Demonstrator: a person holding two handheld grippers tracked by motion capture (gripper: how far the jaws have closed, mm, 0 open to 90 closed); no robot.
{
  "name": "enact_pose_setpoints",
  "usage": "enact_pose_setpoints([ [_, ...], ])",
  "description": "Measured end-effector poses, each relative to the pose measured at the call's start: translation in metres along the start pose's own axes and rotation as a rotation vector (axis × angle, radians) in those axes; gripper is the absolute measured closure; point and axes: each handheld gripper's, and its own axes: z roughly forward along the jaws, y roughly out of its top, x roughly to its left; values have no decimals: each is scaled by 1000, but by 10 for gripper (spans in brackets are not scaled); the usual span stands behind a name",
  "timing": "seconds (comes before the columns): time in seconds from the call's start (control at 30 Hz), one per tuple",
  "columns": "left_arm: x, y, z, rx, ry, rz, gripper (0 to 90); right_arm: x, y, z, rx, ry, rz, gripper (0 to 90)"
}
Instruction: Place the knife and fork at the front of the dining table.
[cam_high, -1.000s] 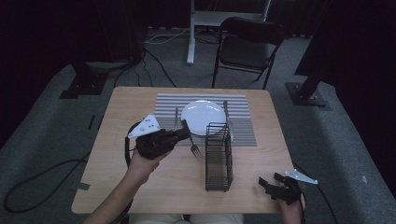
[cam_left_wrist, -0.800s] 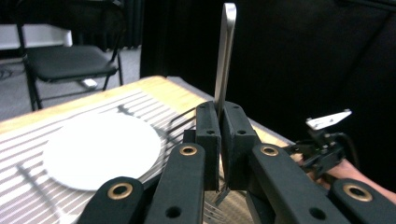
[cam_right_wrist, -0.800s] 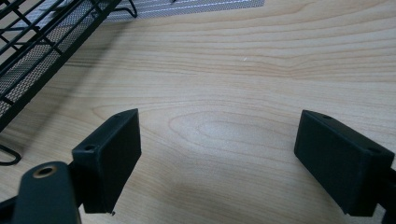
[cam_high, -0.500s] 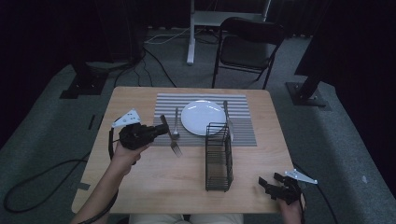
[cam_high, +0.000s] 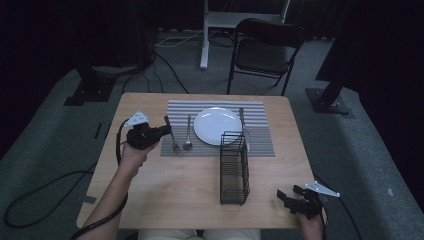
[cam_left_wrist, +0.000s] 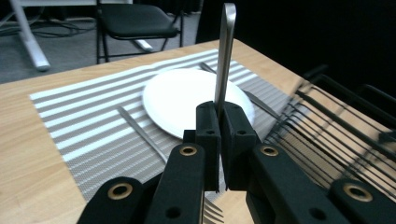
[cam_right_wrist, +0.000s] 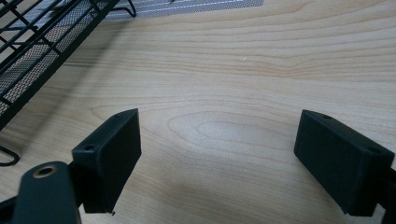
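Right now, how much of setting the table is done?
Looks mostly done: the plate sits on the striped placemat, with a spoon to its left and a knife to its right. In hand: the left tool grips a fork at the mat's left edge. Left: putting it down. The right tool waits open.

A metal fork (cam_high: 172, 136) is held clamped between the jaws of the left gripper (cam_high: 162, 131), at the left edge of the striped placemat (cam_high: 255, 108); its tines (cam_left_wrist: 212, 212) are seen below the jaws and its flat handle (cam_left_wrist: 224, 51) above them, tilted rather than lying flat; whether the tines touch the placemat cannot be told; a spoon (cam_high: 188, 131) is laid on the placemat just right of the fork, between it and the white plate (cam_high: 218, 125); a knife (cam_high: 243, 131) is laid just right of the plate.
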Motion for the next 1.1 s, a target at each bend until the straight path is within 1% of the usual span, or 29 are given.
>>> enact_pose_setpoints([
  [0.03,0,0,0,0,0,0,867,0,0,0,0,0,0,142],
  [0.07,3,0,4,1,14,-5,867,0,0,0,0,0,0,142],
  [0.17,6,-1,14,42,49,7,866,0,0,0,0,1,1,142],
  [0.2,6,-2,17,58,53,10,866,0,0,0,0,0,0,142],
  [0.27,7,-3,21,78,79,20,866,0,0,0,0,1,2,143],
  [0.3,8,-4,24,84,76,15,867,0,0,0,0,1,3,142],
  [0.37,10,-6,26,90,89,15,866,0,0,0,-1,2,2,143],
  [0.4,11,-6,27,88,86,8,866,0,0,0,0,1,0,143],
  [0.47,13,-7,29,91,100,7,866,0,0,0,0,2,0,142],
  [0.5,13,-7,30,94,98,5,866,0,0,0,0,2,2,142],
  [0.57,12,-9,32,102,98,10,866,0,0,0,0,2,3,142],
  [0.67,7,-11,33,95,105,33,866,0,0,0,-1,2,0,142],
  [0.77,5,-11,34,93,109,42,865,0,0,0,0,2,1,143],
  [0.83,5,-12,34,91,113,29,864,0,0,0,0,2,2,142],
  [0.93,6,-14,34,95,111,23,861,0,0,0,0,2,2,143],
  [0.97,6,-21,39,136,111,29,861,0,0,0,0,3,2,143],
  [1.03,7,-28,43,156,114,24,862,0,0,0,-1,4,0,143],
  [1.1,8,-35,47,163,123,20,863,0,0,0,0,3,3,143],
])
